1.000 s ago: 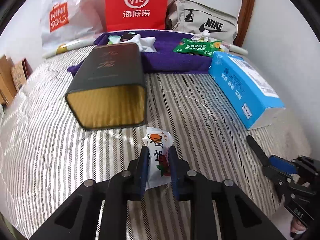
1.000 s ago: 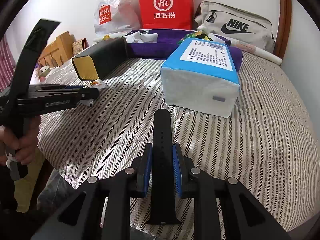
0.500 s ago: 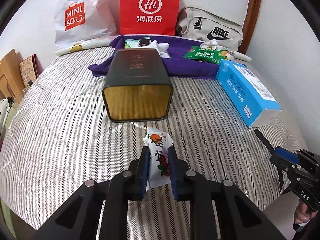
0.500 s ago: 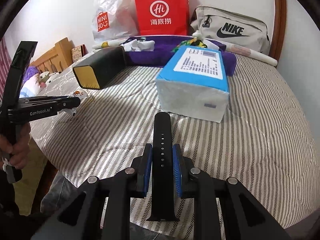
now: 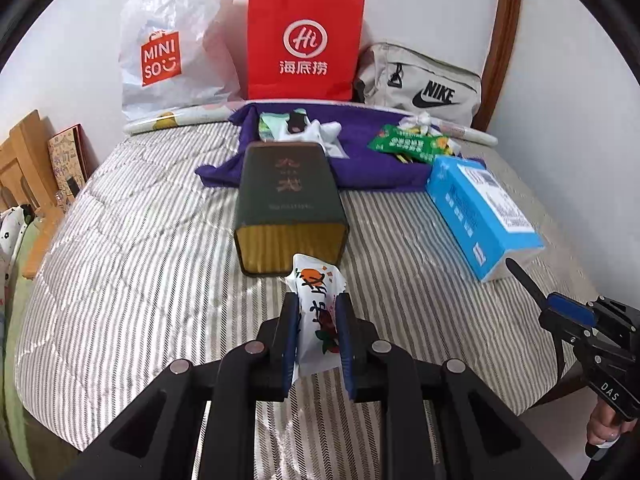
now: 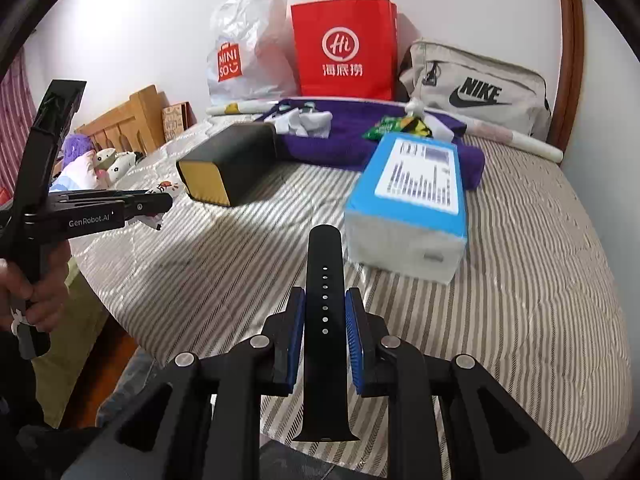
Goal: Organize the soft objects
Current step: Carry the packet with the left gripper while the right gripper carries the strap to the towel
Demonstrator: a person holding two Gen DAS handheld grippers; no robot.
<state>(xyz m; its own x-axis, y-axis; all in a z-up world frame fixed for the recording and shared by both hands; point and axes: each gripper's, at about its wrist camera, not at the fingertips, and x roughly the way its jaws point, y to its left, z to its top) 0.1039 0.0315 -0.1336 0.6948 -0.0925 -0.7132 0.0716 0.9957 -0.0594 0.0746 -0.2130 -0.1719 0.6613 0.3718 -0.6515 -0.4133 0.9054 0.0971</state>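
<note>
Right wrist: watch strap (image 6: 325, 300) lengthwise, forward.

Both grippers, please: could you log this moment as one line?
left gripper: shut on snack packet | right gripper: shut on black strap | both above striped bed | dark box: lying open-ended

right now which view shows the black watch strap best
The right wrist view: the black watch strap runs up the frame's middle, pinched in the right claw, its row of holes plain. The left wrist view shows only its thin dark tip poking from that claw at the right edge.
</note>
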